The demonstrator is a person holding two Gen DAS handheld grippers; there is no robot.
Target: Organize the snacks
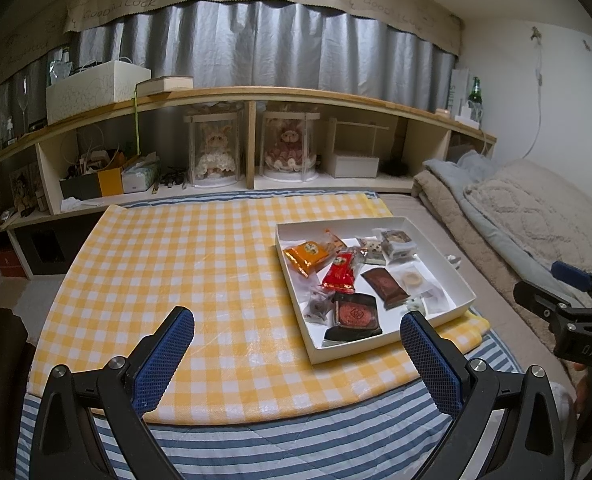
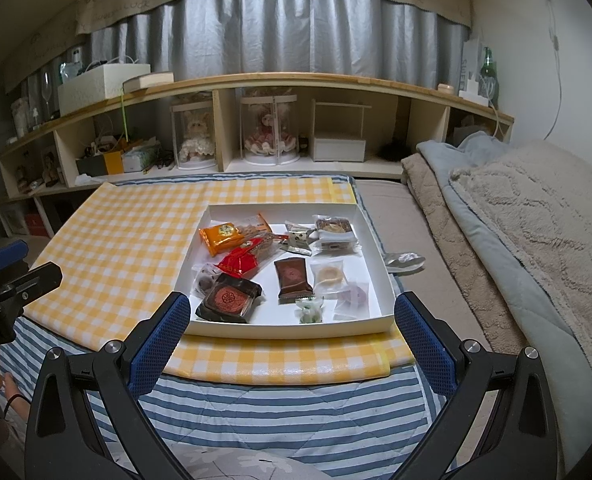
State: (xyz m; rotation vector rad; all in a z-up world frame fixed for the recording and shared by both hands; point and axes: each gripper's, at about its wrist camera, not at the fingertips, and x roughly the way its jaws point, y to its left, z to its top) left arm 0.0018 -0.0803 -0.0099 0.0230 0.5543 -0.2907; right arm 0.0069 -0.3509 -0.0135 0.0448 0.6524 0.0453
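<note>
A shallow white box [image 1: 392, 346] [image 2: 288, 330] lies on a yellow checked cloth [image 1: 176, 264] [image 2: 128, 236] and holds several wrapped snacks: an orange packet [image 1: 306, 256] [image 2: 221, 236], a red packet [image 1: 341, 272] [image 2: 242, 261], a brown packet [image 1: 385, 285] [image 2: 293, 278], a dark round cake pack [image 1: 353, 314] [image 2: 229, 299] and clear-wrapped pastries [image 2: 329, 274]. My left gripper [image 1: 298, 320] is open and empty, above the cloth's near edge, left of the box. My right gripper [image 2: 288, 306] is open and empty, just short of the box's near wall.
A striped blue quilt [image 2: 280, 404] lies under the cloth. Folded blankets [image 2: 536, 216] lie to the right. A crumpled clear wrapper [image 2: 406, 260] lies beside the box. A low wooden shelf [image 1: 256, 96] with dolls and boxes runs along the back.
</note>
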